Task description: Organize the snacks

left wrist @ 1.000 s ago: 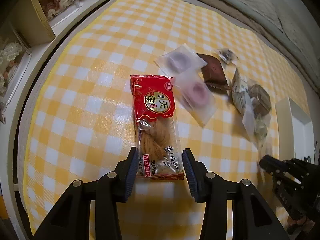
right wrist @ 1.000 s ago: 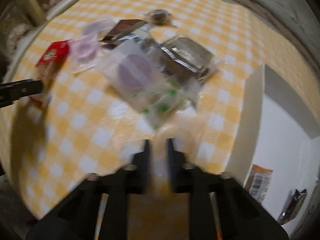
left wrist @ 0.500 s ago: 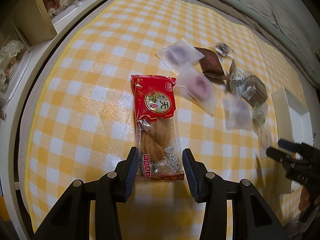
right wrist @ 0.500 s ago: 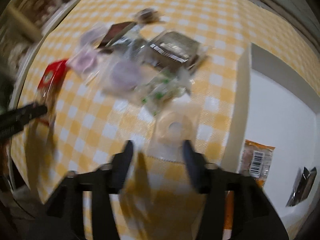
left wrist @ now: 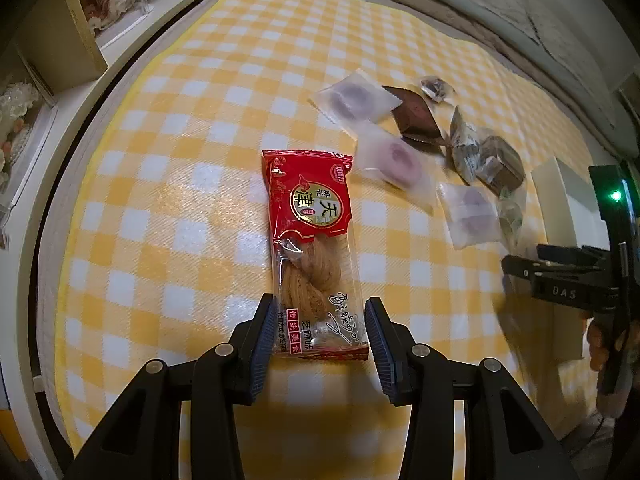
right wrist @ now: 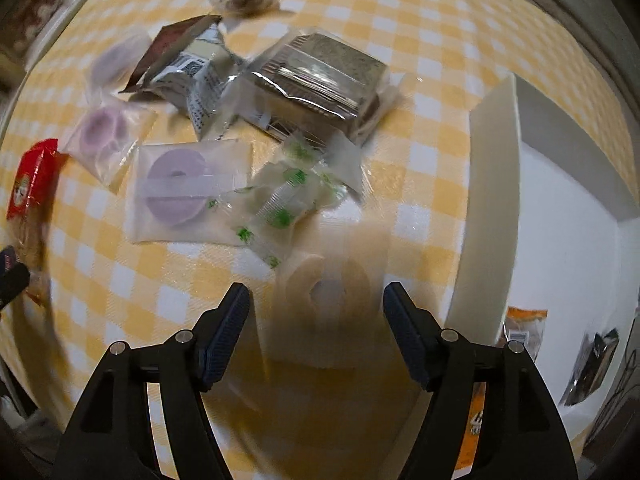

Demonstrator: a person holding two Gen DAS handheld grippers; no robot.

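The pale ring-shaped snack in its clear wrapper (right wrist: pixel 326 300) lies on the yellow-checked surface (left wrist: pixel 160 208) between the right tool (right wrist: pixel 316 320)'s fingers, which have just been opening; a second ago they were pinched together, and now stand wide, touching nothing. That reads as a release beside the white box (right wrist: pixel 492 184) rather than in it, so this piece looks unsorted. The left tool (left wrist: pixel 318 332) is clenched on the near end of the red fried-twist packet (left wrist: pixel 314 240), as before, ready to carry. Beyond lie purple ring snacks (right wrist: pixel 176 186), a green-printed candy wrapper (right wrist: pixel 288 200) and a dark foil pack (right wrist: pixel 320 76). Motion blur smears the released snack, and the box's contents are cut off at the frame edge.
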